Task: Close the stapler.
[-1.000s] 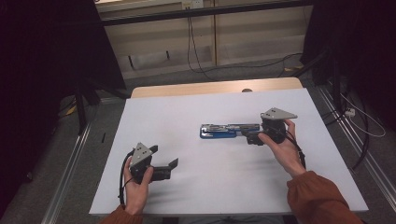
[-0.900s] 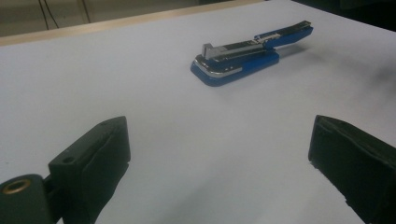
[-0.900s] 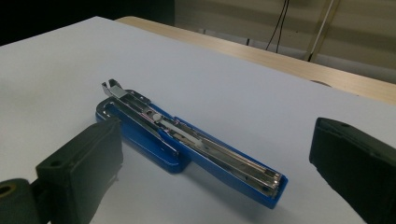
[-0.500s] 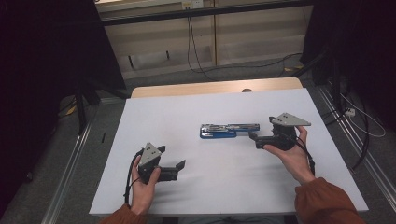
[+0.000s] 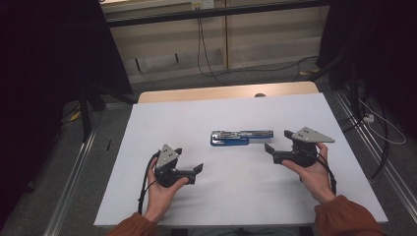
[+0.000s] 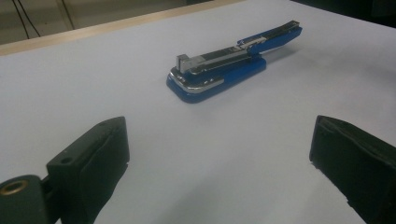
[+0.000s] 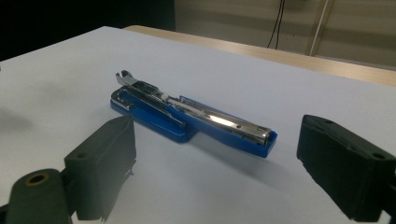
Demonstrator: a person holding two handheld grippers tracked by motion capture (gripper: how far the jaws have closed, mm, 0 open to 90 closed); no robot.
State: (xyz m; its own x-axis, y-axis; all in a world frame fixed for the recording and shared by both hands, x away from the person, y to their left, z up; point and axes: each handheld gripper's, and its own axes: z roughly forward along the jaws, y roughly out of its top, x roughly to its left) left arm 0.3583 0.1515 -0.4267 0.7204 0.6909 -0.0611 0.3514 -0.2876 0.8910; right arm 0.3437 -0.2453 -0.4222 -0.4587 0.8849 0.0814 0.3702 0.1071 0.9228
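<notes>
A blue and chrome stapler (image 5: 241, 137) lies swung open flat near the middle of the white table (image 5: 206, 113). My left gripper (image 5: 188, 160) is held low at the front left, pointing right toward the stapler (image 6: 229, 63), well short of it. Its jaws (image 6: 219, 154) stand open with only table between them. My right gripper (image 5: 278, 141) sits just right of the stapler's (image 7: 187, 119) far end, aimed left at it without touching. Its jaws (image 7: 219, 154) are open, have just been closing a little, and hold nothing.
A wooden strip (image 5: 226, 92) runs along the table's back edge. Cables (image 5: 206, 54) trail over the floor behind, and metal rails (image 5: 78, 167) flank the table on both sides. Dark stands rise at the left and right.
The right gripper has drawn back from the stapler's right end, toward the right and nearer the person. The left gripper has shifted right toward the stapler.
</notes>
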